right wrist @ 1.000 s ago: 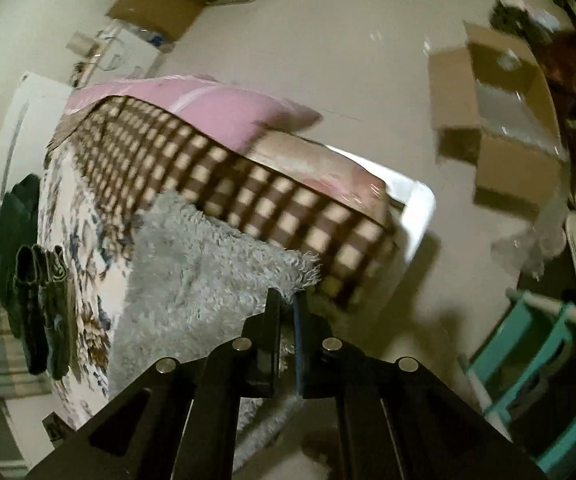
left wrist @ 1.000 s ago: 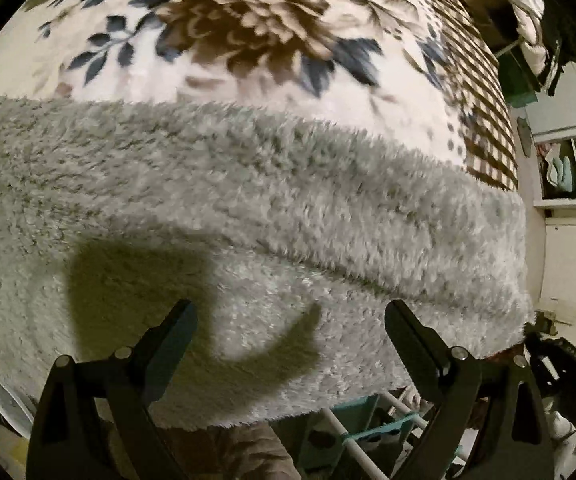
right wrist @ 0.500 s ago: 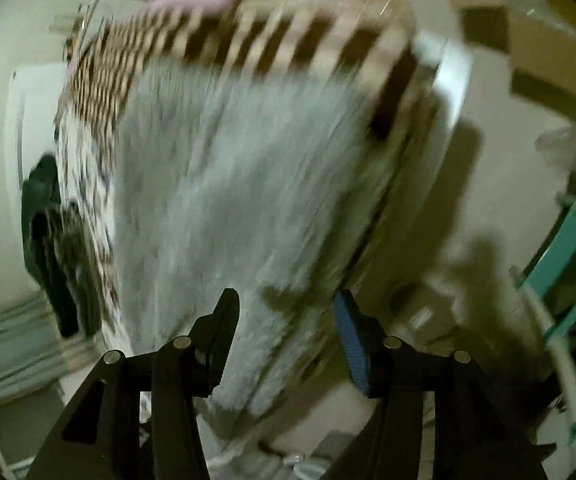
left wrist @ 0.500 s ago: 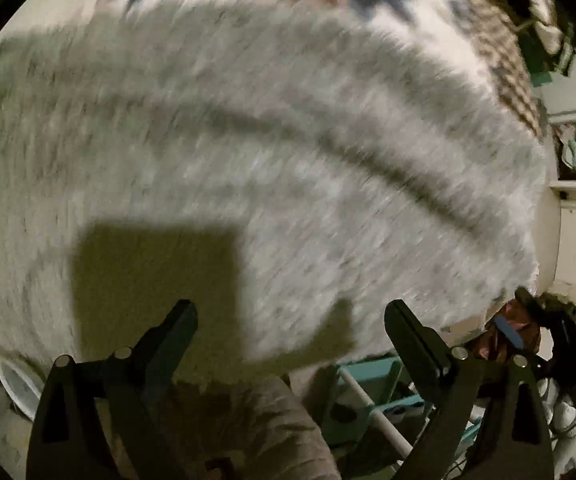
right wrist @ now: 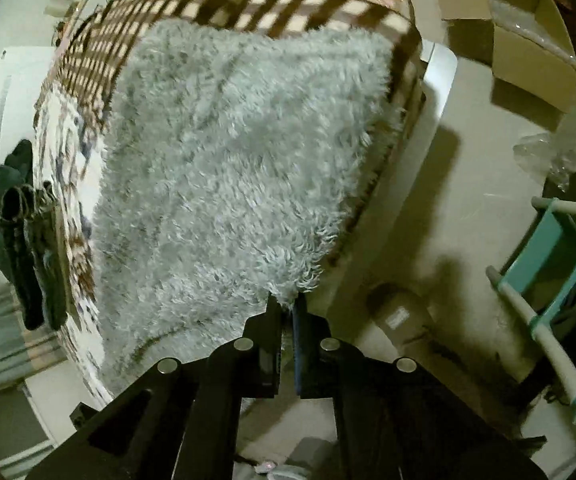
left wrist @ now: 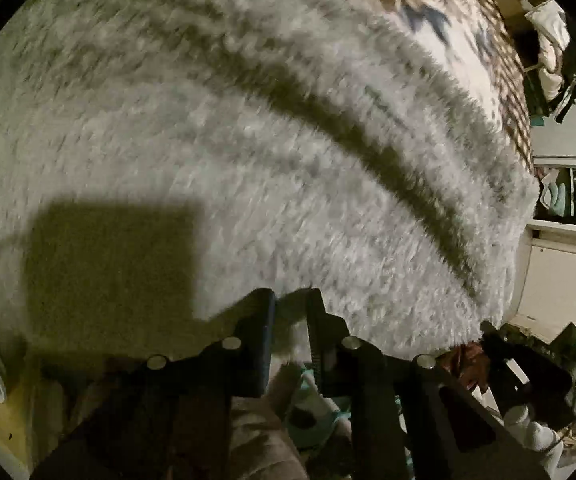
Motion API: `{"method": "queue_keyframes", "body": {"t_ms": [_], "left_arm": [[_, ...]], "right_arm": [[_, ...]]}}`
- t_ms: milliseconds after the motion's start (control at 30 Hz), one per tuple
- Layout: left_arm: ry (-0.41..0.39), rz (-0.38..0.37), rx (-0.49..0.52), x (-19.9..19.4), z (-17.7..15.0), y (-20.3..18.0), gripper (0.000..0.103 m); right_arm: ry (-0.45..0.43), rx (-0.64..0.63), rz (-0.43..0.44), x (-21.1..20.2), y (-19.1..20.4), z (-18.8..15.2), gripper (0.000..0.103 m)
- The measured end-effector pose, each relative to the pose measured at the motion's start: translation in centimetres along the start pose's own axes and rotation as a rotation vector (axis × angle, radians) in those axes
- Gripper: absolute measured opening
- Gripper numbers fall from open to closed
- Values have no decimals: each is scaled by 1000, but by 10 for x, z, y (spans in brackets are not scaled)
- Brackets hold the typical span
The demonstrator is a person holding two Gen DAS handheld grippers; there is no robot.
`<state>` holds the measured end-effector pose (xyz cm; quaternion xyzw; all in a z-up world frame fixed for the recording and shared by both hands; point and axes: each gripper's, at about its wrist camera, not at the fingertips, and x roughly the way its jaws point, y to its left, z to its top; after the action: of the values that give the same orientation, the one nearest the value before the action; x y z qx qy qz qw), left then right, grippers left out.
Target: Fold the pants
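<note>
So we're working on a bed [right wrist: 439,80] covered with a floral blanket [right wrist: 58,128] that has a brown-and-cream checked border, and the fluffy grey pants [right wrist: 228,168] are spread flat across it, reaching right to the near edge and corner of the mattress. The room around it is pretty cluttered: pale shiny floor, an open cardboard box [right wrist: 527,52] off past the far corner with clear plastic wrap showing inside it, a teal and white rack [right wrist: 559,256] on the right, and some dark clothes [right wrist: 20,232] hanging off the left side of the bed. Our right gripper [right wrist: 286,312] has its fingers pressed nearly together with a tuft of the pants' near corner pinched between them. Our left gripper [left wrist: 289,312] has just been closing; a narrow gap is left between its fingers and the fuzzy near edge of the pants sits in that gap, looking nipped. From the left wrist view a dark fold shadow curves across the pile, and a blocky shadow falls on the fabric to the left of the fingers.
</note>
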<state>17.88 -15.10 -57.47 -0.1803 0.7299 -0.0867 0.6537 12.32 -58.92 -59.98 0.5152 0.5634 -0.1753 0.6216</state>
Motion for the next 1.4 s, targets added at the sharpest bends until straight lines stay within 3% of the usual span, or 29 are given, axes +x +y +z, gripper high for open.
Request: {"method": "queue_keyframes", "body": {"t_ms": [67,100,133,200,233,267,333,433,600,800,900,967,1067,1100,1200,1300,1400], "left_arm": [[27,3,-6,0,-4,2,16],[34,-1,-8,-1,-4,1,16],[36,1,-6,-2,-5,0,17],[28,-6,7,-7,-2,-7,29],[20,-10,22,-10,1,-12,48],[3,3,60,-12,5,-22,73],[-27,27,129,-12,11,-37,85],[-45,47,177,-12,25,-55,85],[-79,59,171,-11,58,-63,85],[-122,84,152,-8,96,-71,85],[-126,117,152,2,114,-70,85],[-106,122,132,13,127,-65,85],[-96,104,104,14,131,-63,86],[-96,101,107,11,130,-65,86],[-101,71,115,-4,116,-67,86],[-89,36,122,-15,91,-69,86],[-43,38,133,-3,67,-68,86]], "right_arm": [[56,-7,41,10,-3,3,8],[69,-4,62,12,-4,4,21],[65,-18,51,11,-5,8,47],[3,-39,51,3,-10,15,73],[-35,-30,78,-2,-16,21,74],[-64,-11,93,-7,-25,29,74],[-99,24,87,-10,-36,42,74],[-182,36,30,-31,-37,58,74],[-258,-254,-39,-57,41,84,74],[-141,-445,-89,-9,133,133,73],[-103,-547,-247,26,161,146,41],[-121,-542,-316,37,160,155,41],[-126,-455,-287,37,145,169,41],[-124,-447,-272,35,143,169,42],[-131,-403,-200,13,130,162,66],[-179,-320,-42,-33,94,137,87],[-212,-226,0,-59,39,108,91]]}}
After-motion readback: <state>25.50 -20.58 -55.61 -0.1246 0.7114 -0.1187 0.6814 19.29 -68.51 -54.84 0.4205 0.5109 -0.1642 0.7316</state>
